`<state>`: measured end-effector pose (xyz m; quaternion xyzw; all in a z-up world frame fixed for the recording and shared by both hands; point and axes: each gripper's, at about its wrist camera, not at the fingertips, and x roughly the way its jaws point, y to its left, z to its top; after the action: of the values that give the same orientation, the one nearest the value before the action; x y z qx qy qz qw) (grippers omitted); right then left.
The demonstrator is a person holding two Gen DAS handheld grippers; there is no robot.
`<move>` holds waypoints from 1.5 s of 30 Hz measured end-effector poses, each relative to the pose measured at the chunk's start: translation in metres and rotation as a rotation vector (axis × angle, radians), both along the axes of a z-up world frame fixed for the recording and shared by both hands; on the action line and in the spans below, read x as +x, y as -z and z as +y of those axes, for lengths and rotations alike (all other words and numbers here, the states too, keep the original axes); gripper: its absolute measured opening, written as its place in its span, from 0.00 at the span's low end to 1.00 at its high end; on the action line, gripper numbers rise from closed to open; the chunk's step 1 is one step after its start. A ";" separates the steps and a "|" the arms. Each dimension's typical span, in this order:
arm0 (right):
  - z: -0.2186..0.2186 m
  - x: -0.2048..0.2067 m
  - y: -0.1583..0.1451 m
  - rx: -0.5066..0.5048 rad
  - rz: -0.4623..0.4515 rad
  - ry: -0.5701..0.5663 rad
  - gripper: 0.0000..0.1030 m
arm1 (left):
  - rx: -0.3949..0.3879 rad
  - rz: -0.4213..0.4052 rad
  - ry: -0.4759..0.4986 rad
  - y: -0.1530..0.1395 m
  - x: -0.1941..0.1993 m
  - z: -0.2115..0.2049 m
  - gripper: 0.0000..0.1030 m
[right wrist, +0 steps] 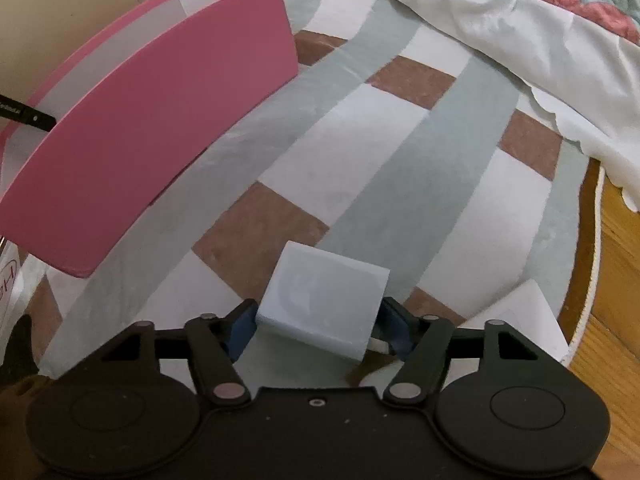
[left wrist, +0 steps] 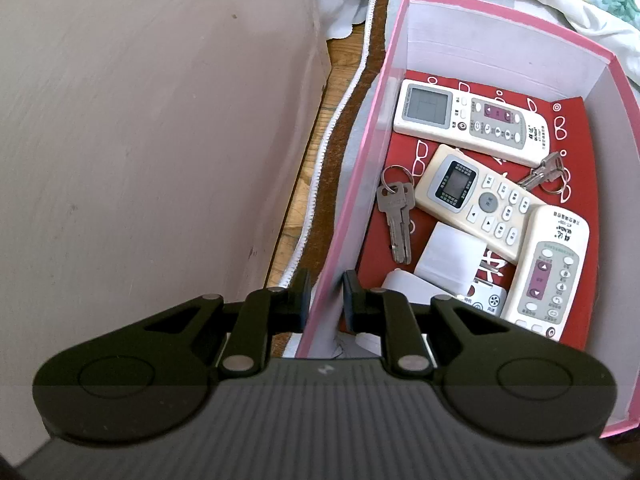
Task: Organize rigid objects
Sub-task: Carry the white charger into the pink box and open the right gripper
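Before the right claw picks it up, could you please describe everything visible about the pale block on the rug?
The pale block is a flat, square, bluish-white slab, plastic-looking, with a faint round mark on top. It lies tilted on the patchwork rug, between the fingers of the right claw, near the pink box. Whether the pads touch it is unclear.

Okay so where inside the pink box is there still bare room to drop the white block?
Inside the pink box, the red lining is bare in the far right corner, beyond the white remote, and partly beside the keys at the left wall. The near end is crowded with remotes. The white block sits between the right gripper fingers.
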<state>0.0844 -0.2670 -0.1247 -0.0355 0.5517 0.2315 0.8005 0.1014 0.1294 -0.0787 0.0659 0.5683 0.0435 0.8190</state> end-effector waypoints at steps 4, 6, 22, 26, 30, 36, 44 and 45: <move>-0.002 -0.001 -0.001 0.006 -0.015 0.014 0.67 | -0.014 0.004 -0.005 0.000 0.000 0.002 0.15; -0.004 0.000 -0.002 0.020 -0.009 0.042 0.67 | -0.012 0.005 -0.004 0.000 0.001 0.002 0.15; 0.012 -0.009 -0.070 0.219 -0.047 0.078 0.67 | -0.041 0.003 -0.011 -0.002 -0.001 0.004 0.15; 0.020 -0.012 -0.095 0.304 -0.045 0.084 0.67 | -0.044 0.000 0.000 -0.003 -0.002 0.005 0.14; 0.034 -0.015 -0.121 0.383 -0.048 0.059 0.67 | -0.051 0.001 0.005 -0.003 -0.001 0.006 0.14; 0.070 -0.017 -0.151 0.421 -0.104 -0.038 0.67 | -0.051 0.005 0.013 -0.003 0.000 0.006 0.13; 0.145 0.026 -0.129 0.423 0.003 -0.131 0.67 | -0.063 0.008 0.026 -0.003 0.001 0.006 0.12; 0.153 0.032 -0.122 0.424 0.043 -0.131 0.67 | -0.068 0.008 0.026 -0.003 0.001 0.007 0.12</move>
<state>0.1167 -0.1139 -0.0031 0.1026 0.5041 0.3946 0.7613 0.1022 0.1365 -0.0755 0.0456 0.5720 0.0134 0.8189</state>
